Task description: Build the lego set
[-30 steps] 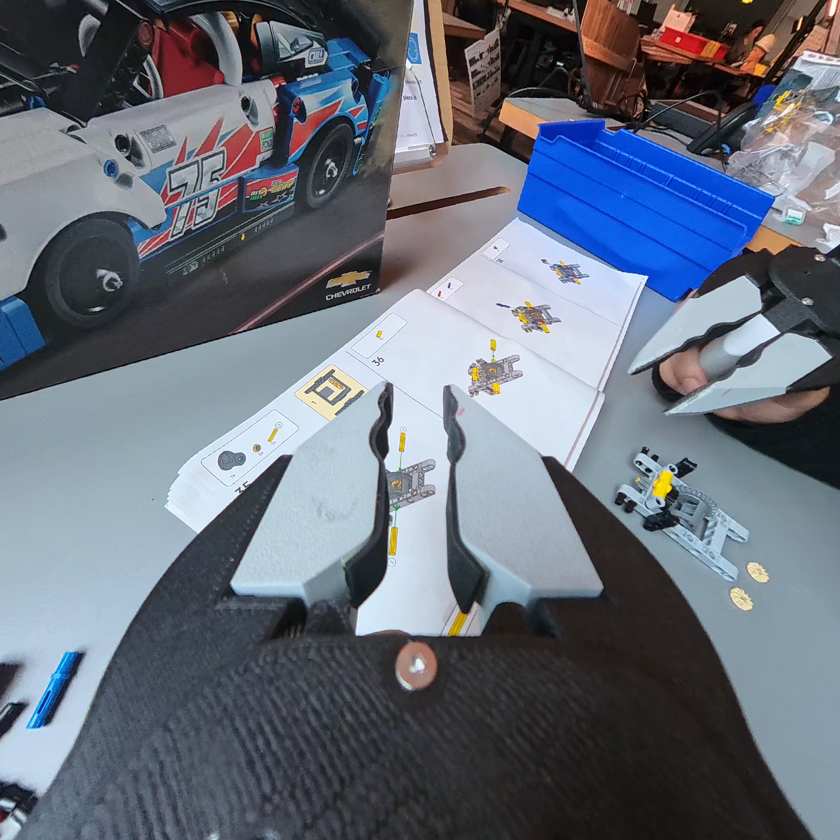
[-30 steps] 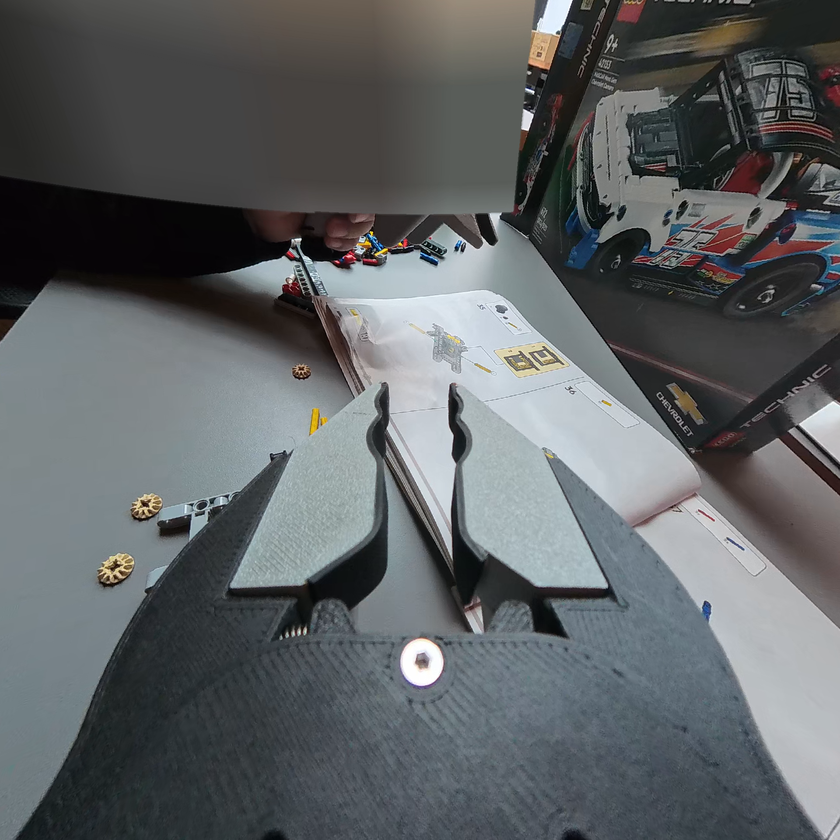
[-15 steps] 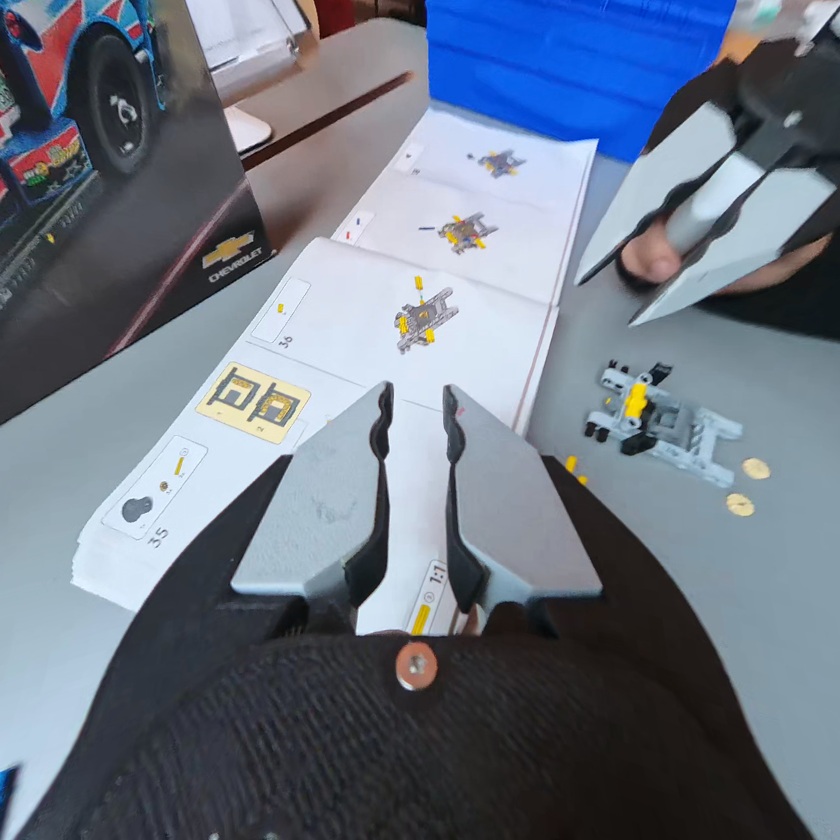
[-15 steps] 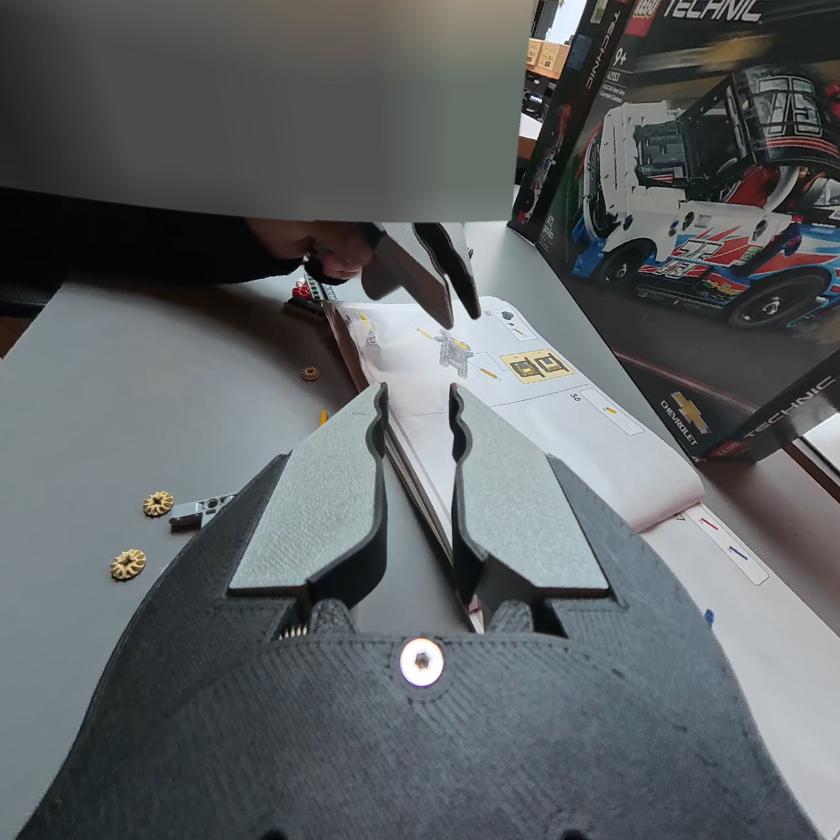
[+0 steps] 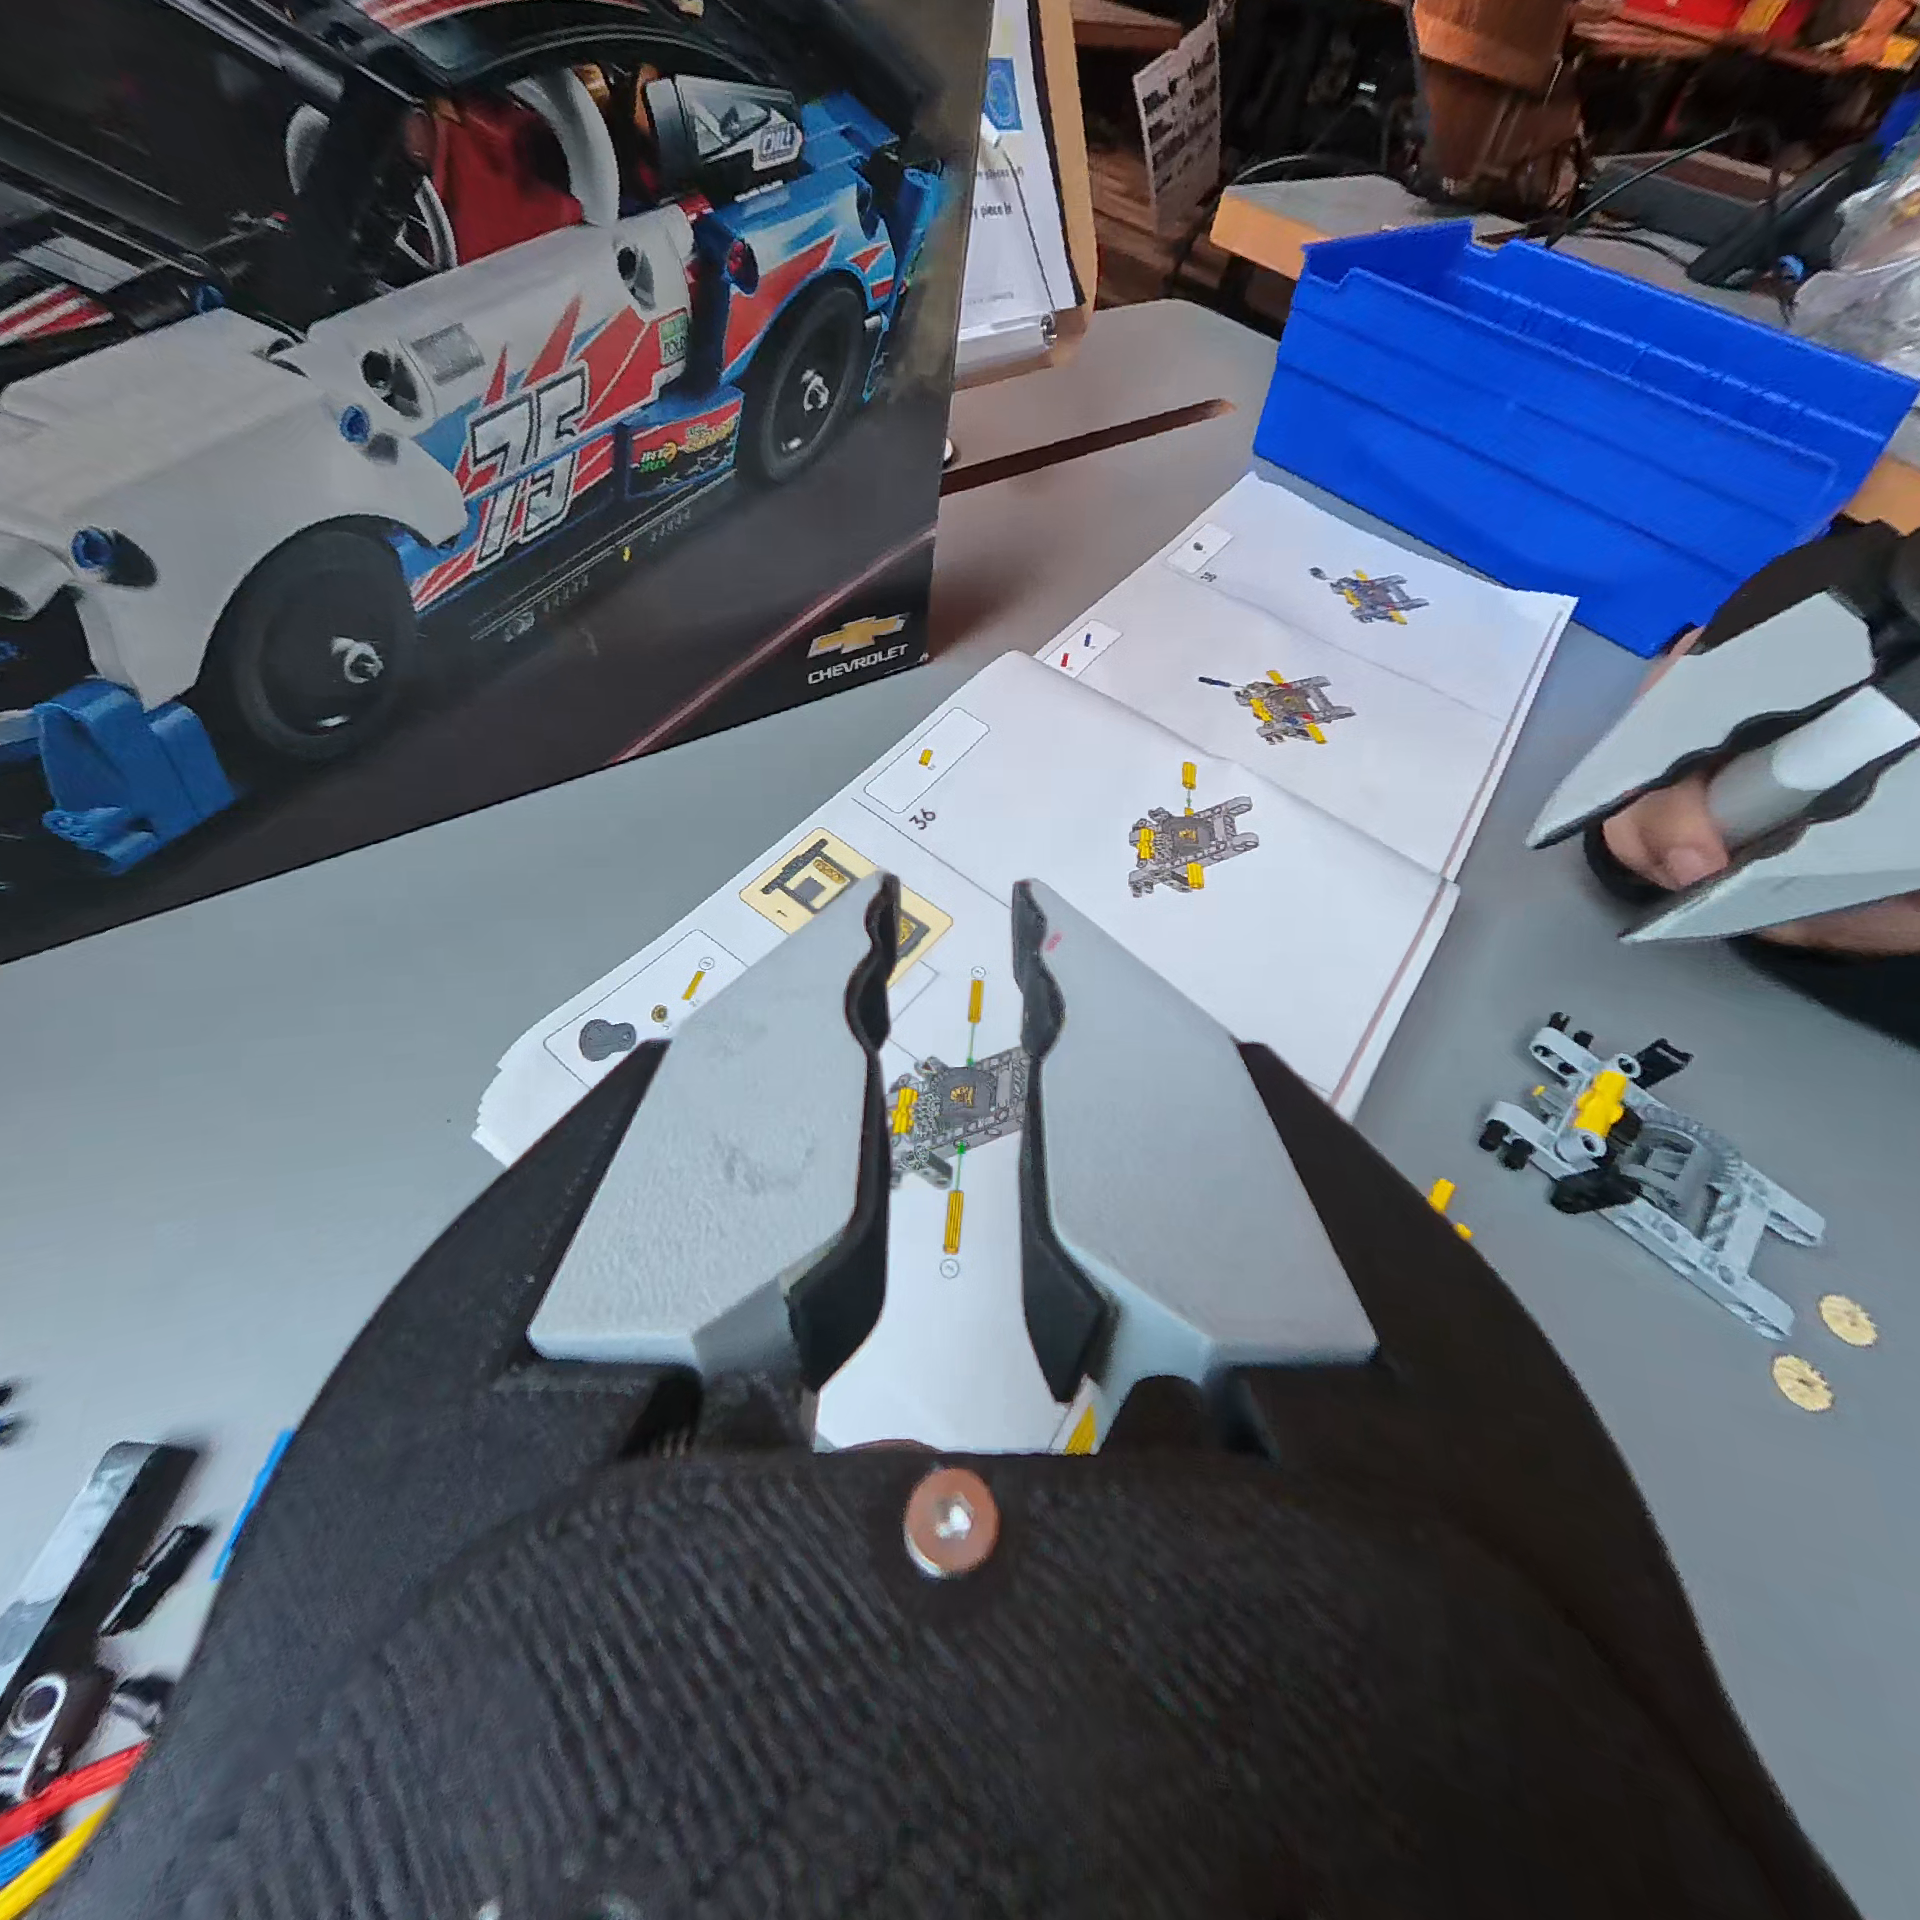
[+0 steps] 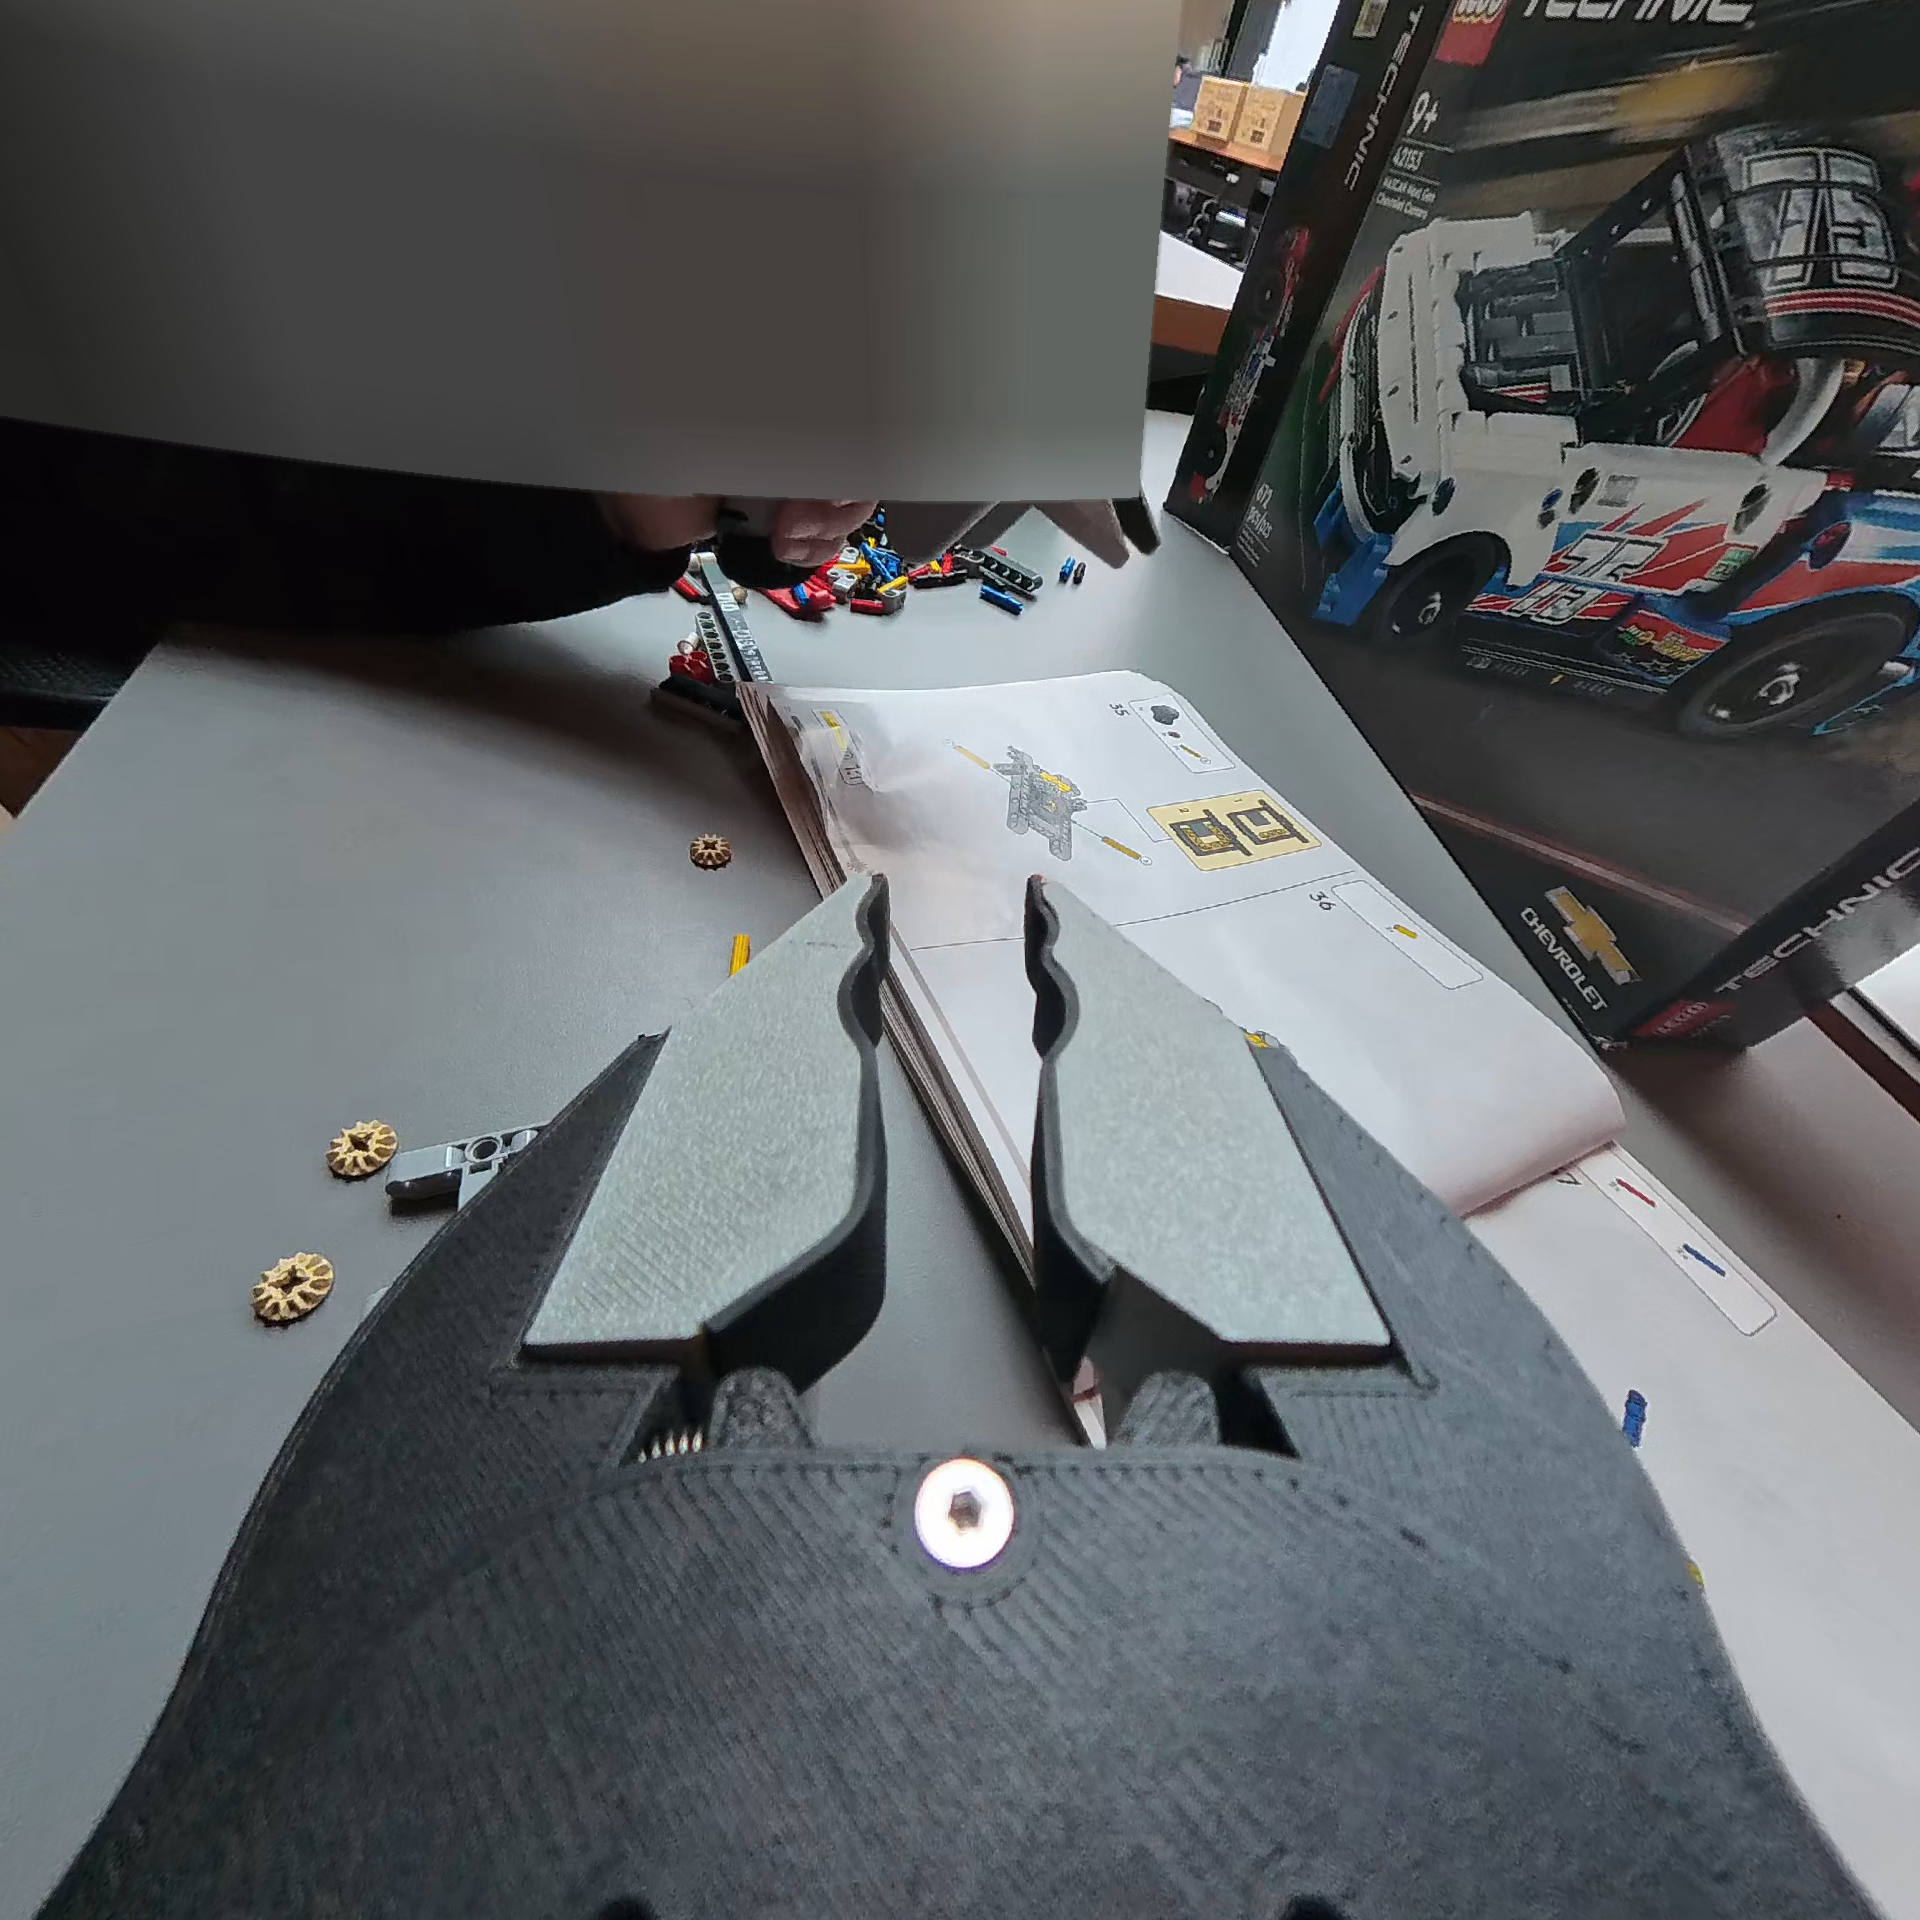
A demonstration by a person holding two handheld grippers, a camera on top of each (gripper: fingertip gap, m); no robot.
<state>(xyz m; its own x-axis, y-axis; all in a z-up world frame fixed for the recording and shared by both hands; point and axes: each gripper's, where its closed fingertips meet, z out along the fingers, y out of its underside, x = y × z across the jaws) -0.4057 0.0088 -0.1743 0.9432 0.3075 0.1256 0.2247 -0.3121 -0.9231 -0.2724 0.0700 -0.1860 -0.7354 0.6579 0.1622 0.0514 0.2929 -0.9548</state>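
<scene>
My left gripper (image 5: pixel 951 904) is open and empty, held above the open instruction booklet (image 5: pixel 1122 831). A partly built grey assembly (image 5: pixel 1652 1174) with a yellow piece lies on the table right of the booklet, with two tan gears (image 5: pixel 1823 1351) beside it. My right gripper (image 6: pixel 956 904) is open and empty over the booklet's (image 6: pixel 1195 935) edge; it also shows far right in the left wrist view (image 5: pixel 1745 800). Three tan gears (image 6: pixel 358 1148) and a grey beam (image 6: pixel 457 1164) lie to its left. A pile of loose pieces (image 6: pixel 873 582) lies at the far end.
The set's box (image 5: pixel 468 416) stands upright behind the booklet and shows in the right wrist view (image 6: pixel 1610 468). A blue bin (image 5: pixel 1558 416) stands beyond the booklet. Loose pieces (image 5: pixel 62 1662) lie at lower left. A small yellow pin (image 6: pixel 738 951) lies on the table. Spacing between my two grippers at the tips: around 15 centimeters.
My left gripper swung forward and down toward the booklet and the assembly half a second ago, then pulled back to about where it was. The right gripper has barely moved. Both stay open.
</scene>
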